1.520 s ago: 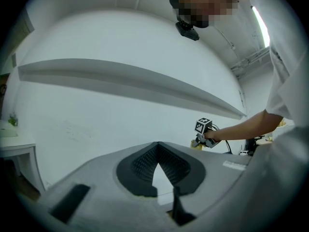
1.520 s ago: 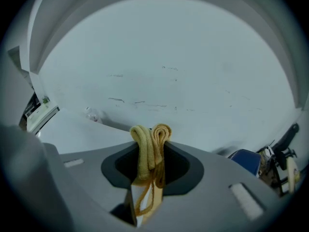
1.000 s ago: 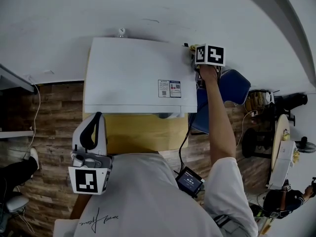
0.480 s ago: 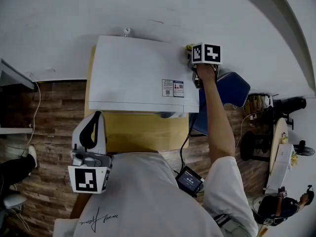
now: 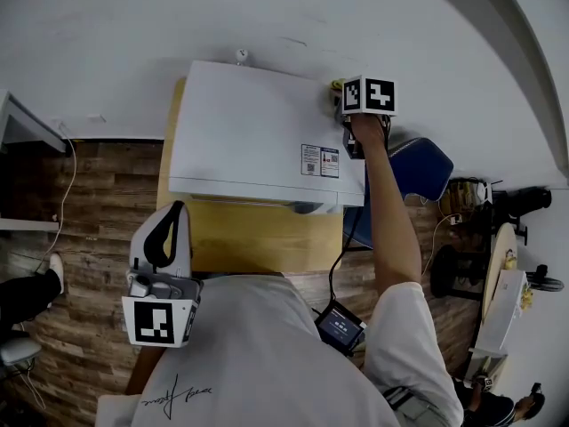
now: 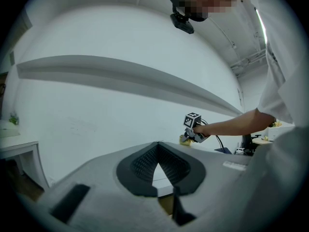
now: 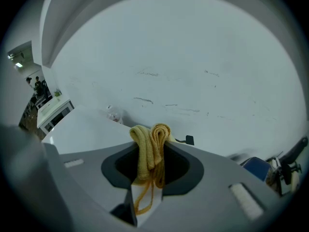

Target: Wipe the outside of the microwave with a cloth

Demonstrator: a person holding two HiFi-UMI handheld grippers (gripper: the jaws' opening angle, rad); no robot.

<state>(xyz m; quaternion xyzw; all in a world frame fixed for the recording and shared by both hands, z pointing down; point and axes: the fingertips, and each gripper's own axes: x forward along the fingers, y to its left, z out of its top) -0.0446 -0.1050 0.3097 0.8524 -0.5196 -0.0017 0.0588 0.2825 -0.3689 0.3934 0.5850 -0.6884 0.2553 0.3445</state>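
Pinching yellow cloth (image 7: 149, 146), fold toward wall: right hand-held gripper (image 5: 345, 105) | at microwave (image 5: 258, 140) rear-right corner | left hand-held gripper (image 6: 155, 149) closed, empty

- Microwave (image 5: 253, 136): on table (image 5: 258, 238), back to the wall, at the person's 12 o'clock.
- Right gripper (image 5: 342, 96): at the microwave's 2 o'clock back corner, cloth (image 7: 149, 149) between its jaws.
- Left gripper (image 5: 164, 229): 7 o'clock of the microwave, over the table's near edge.
- Chair (image 5: 413, 167): 3 o'clock of the microwave.

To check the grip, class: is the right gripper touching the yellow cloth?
Touching. The right gripper view shows the yellow cloth pinched between the right gripper's closed jaws.
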